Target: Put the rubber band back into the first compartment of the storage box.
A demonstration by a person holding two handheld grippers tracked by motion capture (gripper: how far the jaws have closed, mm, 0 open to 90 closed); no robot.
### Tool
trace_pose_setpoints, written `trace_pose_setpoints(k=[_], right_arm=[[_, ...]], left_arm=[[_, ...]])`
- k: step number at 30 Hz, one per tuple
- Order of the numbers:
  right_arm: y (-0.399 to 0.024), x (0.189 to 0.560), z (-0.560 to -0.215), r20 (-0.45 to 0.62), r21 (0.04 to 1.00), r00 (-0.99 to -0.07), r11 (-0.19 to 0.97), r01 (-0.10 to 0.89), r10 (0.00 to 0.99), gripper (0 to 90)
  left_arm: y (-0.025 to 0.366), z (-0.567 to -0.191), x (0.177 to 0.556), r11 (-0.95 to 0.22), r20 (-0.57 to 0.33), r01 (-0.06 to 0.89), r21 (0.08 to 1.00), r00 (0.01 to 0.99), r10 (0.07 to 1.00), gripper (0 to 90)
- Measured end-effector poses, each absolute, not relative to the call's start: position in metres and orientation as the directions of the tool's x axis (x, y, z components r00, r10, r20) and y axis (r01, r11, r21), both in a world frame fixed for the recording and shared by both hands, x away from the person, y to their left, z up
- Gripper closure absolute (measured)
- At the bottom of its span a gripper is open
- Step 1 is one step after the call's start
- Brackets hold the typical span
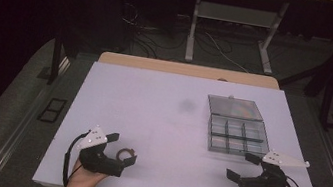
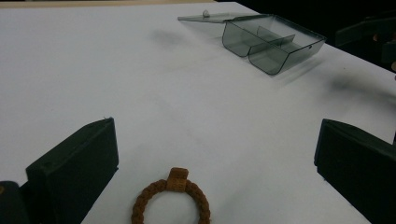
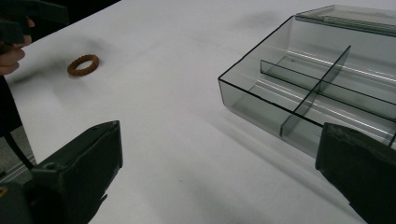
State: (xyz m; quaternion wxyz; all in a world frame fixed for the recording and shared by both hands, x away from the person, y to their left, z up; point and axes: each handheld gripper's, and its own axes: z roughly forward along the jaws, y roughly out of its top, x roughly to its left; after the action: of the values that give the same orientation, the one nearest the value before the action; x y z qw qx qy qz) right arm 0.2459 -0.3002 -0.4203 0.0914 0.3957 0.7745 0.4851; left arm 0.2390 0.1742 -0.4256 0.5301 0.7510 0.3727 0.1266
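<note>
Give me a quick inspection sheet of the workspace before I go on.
Surface: white table, one faint dark smudge.
Job's things: brown braided ring lying flat between the left tongs' open jaws, untouched; clear divided box, lid open, compartments look empty.
Clutter: nothing seen.
Grippers: right tongs open, near the box, holding nothing.
Cables: one trails from each gripper; more on the floor behind.
Surroundings: dark room, white desk legs beyond.
</note>
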Motion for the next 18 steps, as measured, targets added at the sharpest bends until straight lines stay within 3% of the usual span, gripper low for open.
trace_pose_setpoints(k=[18], right_arm=[[-0.2971,0.2462,-0.4218,0.232,0.812,-0.682,0.248,0.528,0.694,0.8]], left_arm=[[0.1761,-0.4231,0.2374,-0.162,-0.192,0.417,0.894,0.685,0.703,0.0]])
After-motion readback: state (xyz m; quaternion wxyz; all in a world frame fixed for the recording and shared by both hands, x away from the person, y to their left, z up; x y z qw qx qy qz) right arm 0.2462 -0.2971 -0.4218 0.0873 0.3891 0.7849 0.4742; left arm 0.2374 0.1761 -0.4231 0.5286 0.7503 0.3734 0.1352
